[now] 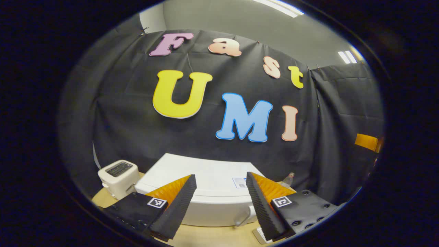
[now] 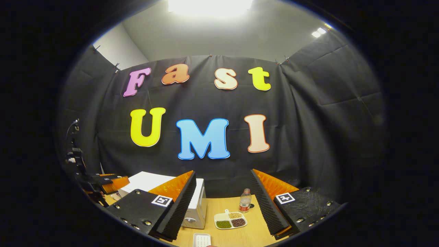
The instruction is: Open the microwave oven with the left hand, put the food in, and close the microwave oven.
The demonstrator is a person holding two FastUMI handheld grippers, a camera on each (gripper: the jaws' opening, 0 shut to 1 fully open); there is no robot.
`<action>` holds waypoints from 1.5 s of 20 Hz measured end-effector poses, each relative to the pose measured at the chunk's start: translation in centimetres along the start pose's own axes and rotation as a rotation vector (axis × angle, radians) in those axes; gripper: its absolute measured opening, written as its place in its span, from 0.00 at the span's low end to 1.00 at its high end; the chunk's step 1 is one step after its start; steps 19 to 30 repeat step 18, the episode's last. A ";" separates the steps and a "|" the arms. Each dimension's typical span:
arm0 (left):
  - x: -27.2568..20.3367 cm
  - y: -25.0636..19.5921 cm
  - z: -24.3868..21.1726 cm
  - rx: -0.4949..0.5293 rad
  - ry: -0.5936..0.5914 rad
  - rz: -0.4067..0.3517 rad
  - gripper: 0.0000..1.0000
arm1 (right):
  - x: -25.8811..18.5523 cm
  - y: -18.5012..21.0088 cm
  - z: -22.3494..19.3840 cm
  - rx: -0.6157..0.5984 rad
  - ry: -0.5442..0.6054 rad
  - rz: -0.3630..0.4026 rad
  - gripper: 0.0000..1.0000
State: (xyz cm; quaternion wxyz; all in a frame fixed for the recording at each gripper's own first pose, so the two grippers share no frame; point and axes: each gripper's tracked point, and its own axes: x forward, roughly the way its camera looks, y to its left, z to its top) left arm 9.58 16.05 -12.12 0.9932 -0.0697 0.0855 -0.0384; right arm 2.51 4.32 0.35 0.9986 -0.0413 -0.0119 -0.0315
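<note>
Notably, toaster (image 1: 118, 177) left view, food tray (image 2: 230, 219) right.

The microwave oven (image 1: 212, 192) sits on the surface (image 1: 209, 236) just ahead of the left gripper (image 1: 221, 206), between its spread fingers. A toaster (image 1: 118, 176) stands beside it on its left; a bottle (image 1: 289, 179) stands behind its right corner. In the right gripper view, the microwave oven lies to the left, a divided food tray (image 2: 230, 219) right of it, the bottle behind the tray, a small dish (image 2: 201, 239) nearest
</note>
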 end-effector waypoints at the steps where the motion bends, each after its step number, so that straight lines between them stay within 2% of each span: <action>1: -0.9 0.4 1.4 0.011 -0.014 0.011 0.96 | 0.1 0.5 0.3 0.001 -0.003 0.011 0.94; 6: -5.4 0.6 8.6 0.037 -0.128 0.044 0.96 | 0.0 2.4 1.5 -0.006 -0.016 0.051 0.94; 9: -7.4 0.1 10.8 0.040 -0.170 0.051 0.97 | -0.2 3.2 2.1 0.006 -0.015 0.059 0.94; 15: -8.7 1.0 12.2 0.042 -0.186 0.042 0.96 | -0.5 4.7 3.1 0.014 -0.031 0.060 0.94; 16: -8.6 1.1 12.3 0.048 -0.189 0.039 0.96 | -0.4 4.9 3.2 0.010 -0.038 0.058 0.85; 17: -8.6 1.2 12.4 0.054 -0.186 0.034 0.96 | -0.4 5.2 3.3 0.010 -0.044 0.056 0.84; 30: -8.6 1.2 12.4 0.057 -0.183 0.025 0.96 | -0.5 5.6 3.5 0.010 -0.048 0.057 0.85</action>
